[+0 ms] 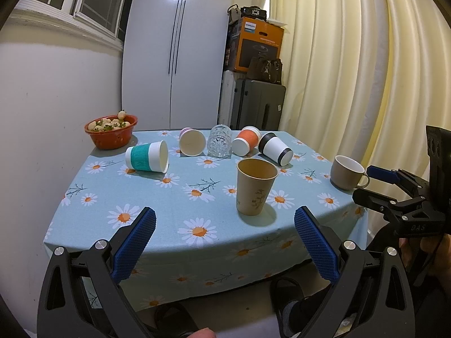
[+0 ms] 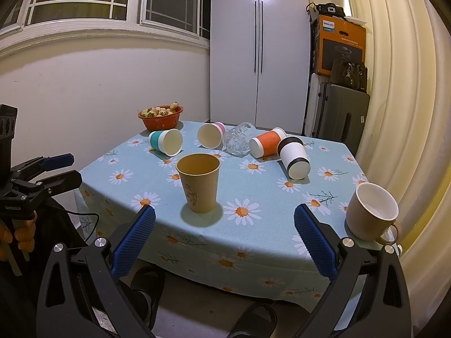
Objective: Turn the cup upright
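Left wrist view: the left gripper (image 1: 225, 226) hangs at the near edge of the worktop (image 1: 157, 197), its ribbed blue pads (image 1: 135, 242) spread wide and holding nothing. On the daisy-print cloth a tan paper cup (image 1: 255, 187) stands upright near the front. Behind it five vessels lie on their sides in a loose row: a teal-sleeved cup (image 1: 147, 157), a pink cup (image 1: 191, 141) showing its open mouth, a cut-glass tumbler (image 1: 220, 144), an orange-sleeved cup (image 1: 246, 140) and a black-banded white cup (image 1: 275, 148). A beige ceramic mug (image 1: 347, 172) sits upright at the right edge, its handle close to the right gripper (image 1: 375, 183), which enters partly cut off by the frame; how far its jaws are parted is hard to read here. A red perforated bowl (image 1: 111, 135) of pale fruit sits in the far left corner.

Right wrist view: the right gripper (image 2: 225, 226) is likewise wide open and empty, aimed at the tan paper cup (image 2: 198, 183). The mug (image 2: 371, 211) stands just beside its right finger. The left gripper (image 2: 56, 169) shows at the left margin, edge-on. Beyond the worktop stand a white cabinet (image 2: 259, 50), a grey suitcase (image 2: 342, 115), an orange carton (image 2: 341, 45) and pleated cream curtains (image 2: 400, 84).
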The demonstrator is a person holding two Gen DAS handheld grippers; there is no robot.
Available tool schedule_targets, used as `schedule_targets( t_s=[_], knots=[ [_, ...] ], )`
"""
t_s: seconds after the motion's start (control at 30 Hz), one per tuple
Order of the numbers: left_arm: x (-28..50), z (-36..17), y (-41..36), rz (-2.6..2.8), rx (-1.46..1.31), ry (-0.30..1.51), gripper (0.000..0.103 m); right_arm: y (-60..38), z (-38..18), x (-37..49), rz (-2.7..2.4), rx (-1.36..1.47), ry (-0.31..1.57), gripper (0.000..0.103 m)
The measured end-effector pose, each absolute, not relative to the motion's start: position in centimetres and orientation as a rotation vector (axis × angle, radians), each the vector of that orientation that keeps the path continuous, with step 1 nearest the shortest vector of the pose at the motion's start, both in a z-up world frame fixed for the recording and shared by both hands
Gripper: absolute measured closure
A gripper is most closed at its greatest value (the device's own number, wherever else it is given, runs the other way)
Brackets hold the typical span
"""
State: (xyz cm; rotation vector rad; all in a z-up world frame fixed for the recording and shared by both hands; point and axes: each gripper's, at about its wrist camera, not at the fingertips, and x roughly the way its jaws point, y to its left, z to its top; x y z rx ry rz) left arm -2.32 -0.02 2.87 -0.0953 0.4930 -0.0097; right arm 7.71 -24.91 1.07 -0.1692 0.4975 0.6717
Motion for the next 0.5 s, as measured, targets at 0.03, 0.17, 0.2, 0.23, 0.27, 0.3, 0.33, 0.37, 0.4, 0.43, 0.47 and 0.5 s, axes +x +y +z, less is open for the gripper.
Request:
schedule_targets(
  t_s=[0.03, 0.17, 0.2, 0.23, 0.27, 0.3, 0.33, 0.37, 0.4, 0.43, 0.47, 0.5],
  knots=[
    [-2.32, 2.87, -0.02, -0.01, -0.095, 0.494, 0.007, -24.94, 1.06, 7.72, 0.672, -0.169, 0.498, 0.005],
    [-2.32, 2.87, -0.12, -0.015, -0.092, 0.496, 0.007, -24.91, 1.02, 7.77, 0.67, -0.168, 0.5, 0.005],
    [-2.31, 2.87, -0.16, -0.017, -0.091, 0.497, 0.007, -24.97, 1.01, 7.79, 0.67, -0.167, 0.5, 0.005],
    [-2.31, 2.86, -0.2, -0.017, -0.09, 0.497, 0.007, -25.0, 1.0, 7.8, 0.67, -0.167, 0.5, 0.005],
    [-2.24, 2.84, -0.23, -0.017, -0.09, 0.498, 0.007, -24.94, 1.03, 7.79, 0.669, -0.167, 0.501, 0.005],
    [-2.23, 2.84, -0.25, -0.017, -0.089, 0.498, 0.007, -24.96, 1.02, 7.79, 0.668, -0.168, 0.501, 0.005],
    [-2.23, 2.83, -0.25, -0.018, -0.09, 0.498, 0.007, -24.98, 1.01, 7.77, 0.669, -0.169, 0.501, 0.005],
    [-2.23, 2.83, -0.25, -0.019, -0.09, 0.497, 0.007, -24.93, 1.02, 7.77, 0.669, -0.17, 0.501, 0.005],
    [-2.22, 2.82, -0.26, -0.018, -0.091, 0.497, 0.007, -24.95, 1.01, 7.77, 0.669, -0.171, 0.501, 0.005],
    [-2.21, 2.79, -0.26, -0.017, -0.092, 0.497, 0.007, -24.99, 0.97, 7.77, 0.668, -0.173, 0.5, 0.005],
    [-2.21, 2.79, -0.25, -0.017, -0.093, 0.498, 0.007, -24.99, 0.95, 7.77, 0.666, -0.174, 0.501, 0.005],
    [-2.2, 2.78, -0.24, -0.017, -0.094, 0.498, 0.007, -24.97, 0.96, 7.76, 0.667, -0.172, 0.501, 0.005]
  ],
)
